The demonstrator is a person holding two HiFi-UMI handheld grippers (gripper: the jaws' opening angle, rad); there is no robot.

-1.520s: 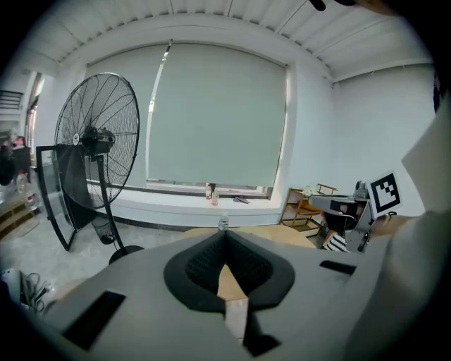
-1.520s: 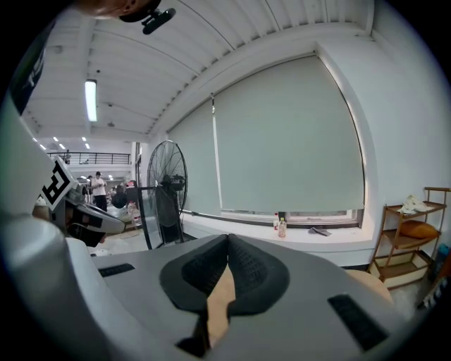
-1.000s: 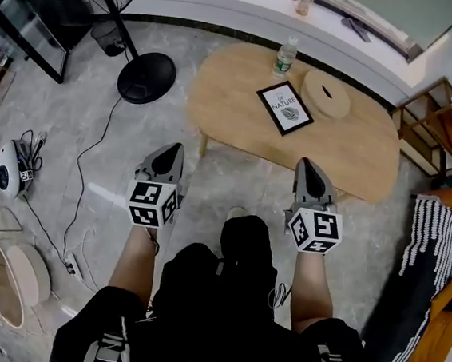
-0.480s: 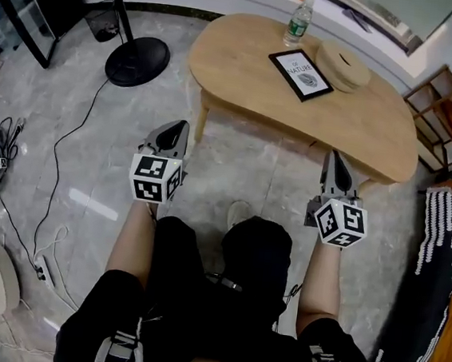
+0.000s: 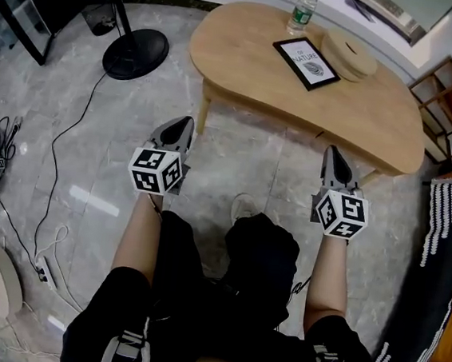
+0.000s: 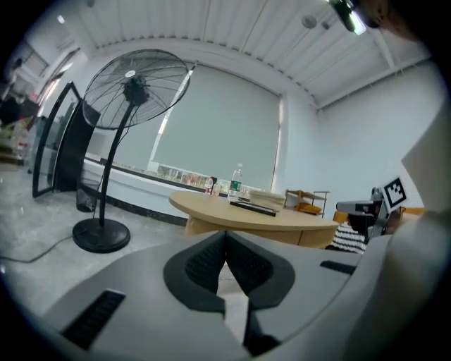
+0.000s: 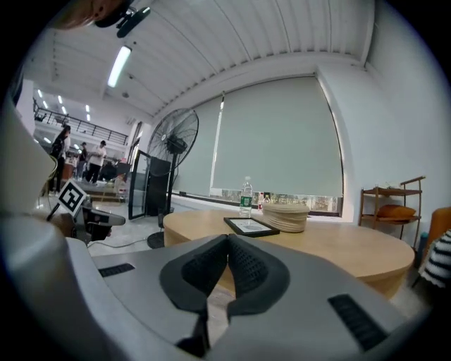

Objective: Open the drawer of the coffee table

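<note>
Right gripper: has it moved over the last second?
Yes. The right gripper has sunk: its tip overlapped the top of the coffee table before, and now it only meets the near edge.

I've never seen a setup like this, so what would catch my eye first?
The left gripper and right gripper, grey with black-and-white marker cubes, are held shut and empty above the marbled floor. Just beyond them stands a pale wooden coffee table carrying a framed picture and a water bottle.
</note>
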